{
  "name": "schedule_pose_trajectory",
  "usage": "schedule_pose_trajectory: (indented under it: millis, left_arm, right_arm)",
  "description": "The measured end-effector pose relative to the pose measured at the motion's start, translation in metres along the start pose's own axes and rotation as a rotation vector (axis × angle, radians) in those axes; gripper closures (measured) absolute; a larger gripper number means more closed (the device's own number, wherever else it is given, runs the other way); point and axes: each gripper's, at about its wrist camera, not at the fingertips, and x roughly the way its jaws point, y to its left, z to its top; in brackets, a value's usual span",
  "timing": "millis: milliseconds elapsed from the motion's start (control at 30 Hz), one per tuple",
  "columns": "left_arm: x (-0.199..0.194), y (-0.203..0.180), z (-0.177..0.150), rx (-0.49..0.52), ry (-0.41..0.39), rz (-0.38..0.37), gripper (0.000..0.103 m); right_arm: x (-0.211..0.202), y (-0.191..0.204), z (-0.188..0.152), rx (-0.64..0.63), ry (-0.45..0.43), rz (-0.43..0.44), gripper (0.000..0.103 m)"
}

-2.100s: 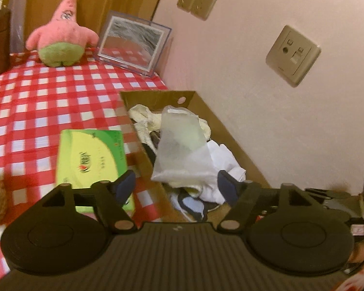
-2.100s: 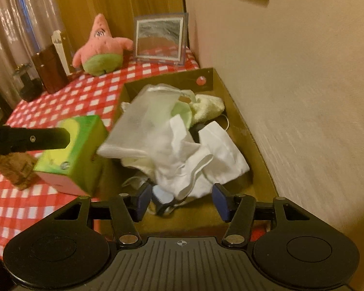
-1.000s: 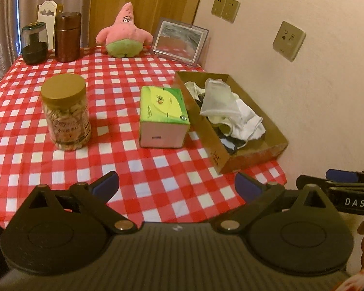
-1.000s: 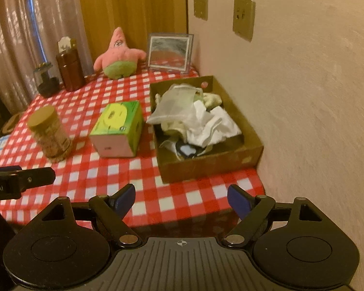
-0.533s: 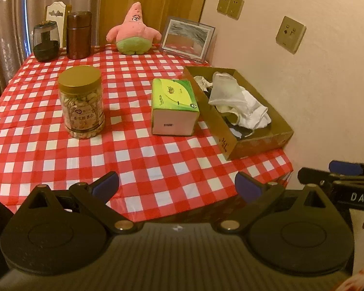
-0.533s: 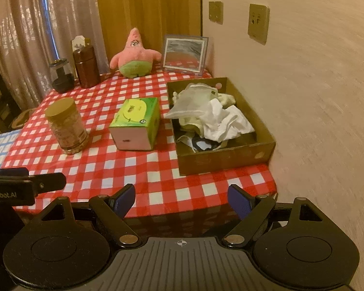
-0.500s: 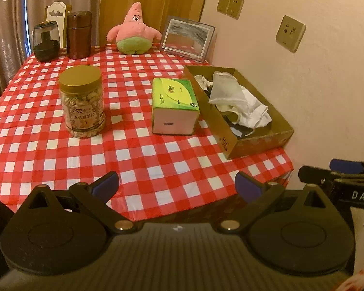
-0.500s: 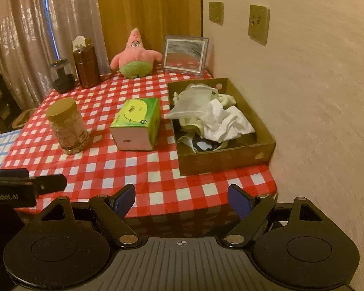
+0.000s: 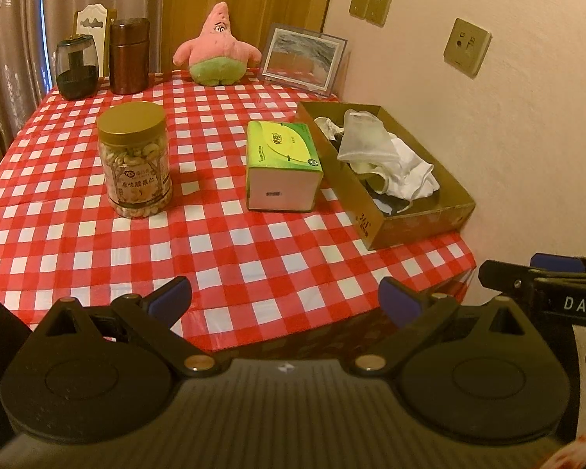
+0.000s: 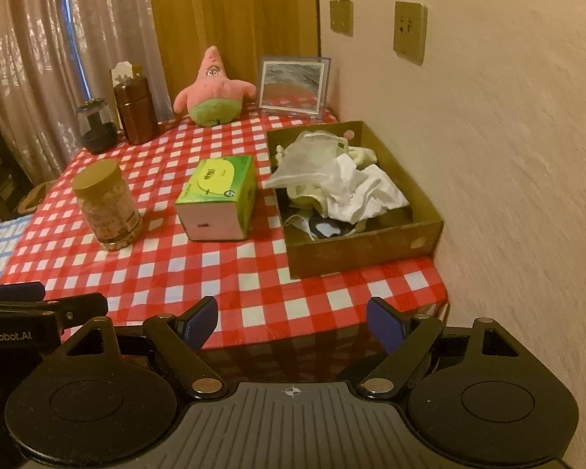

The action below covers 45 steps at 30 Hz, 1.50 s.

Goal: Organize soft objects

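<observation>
A brown cardboard box (image 9: 418,222) (image 10: 365,248) stands at the table's right edge against the wall. White cloths (image 9: 408,170) (image 10: 365,191) and a translucent pouch (image 9: 361,138) (image 10: 310,160) are piled inside it. A pink star plush (image 9: 217,49) (image 10: 213,88) sits at the far edge of the table. My left gripper (image 9: 285,301) is open and empty, held back over the table's near edge. My right gripper (image 10: 292,322) is open and empty too, just off the near edge in front of the box.
On the red-checked cloth (image 9: 222,242) stand a green tissue box (image 9: 279,164) (image 10: 217,195), a gold-lidded jar of nuts (image 9: 134,160) (image 10: 105,205), a brown canister (image 9: 129,54), a dark jar (image 9: 76,66) and a framed picture (image 9: 302,58). The wall (image 10: 508,156) runs along the right.
Both grippers have pulled back from the box to beyond the table's near edge, so the whole table now shows. Their jaws stand wider than two seconds ago.
</observation>
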Motion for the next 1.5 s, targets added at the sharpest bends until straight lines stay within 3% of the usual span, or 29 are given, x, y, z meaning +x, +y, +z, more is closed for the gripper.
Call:
schedule_pose_trajectory:
  millis: [1500]
  left_arm:
    - [-0.0006,-0.0038,-0.0003,0.011,-0.003,-0.009,0.002]
  right_arm:
    - [0.0032,-0.0001,-0.0053,0.015,0.014,-0.005,0.02]
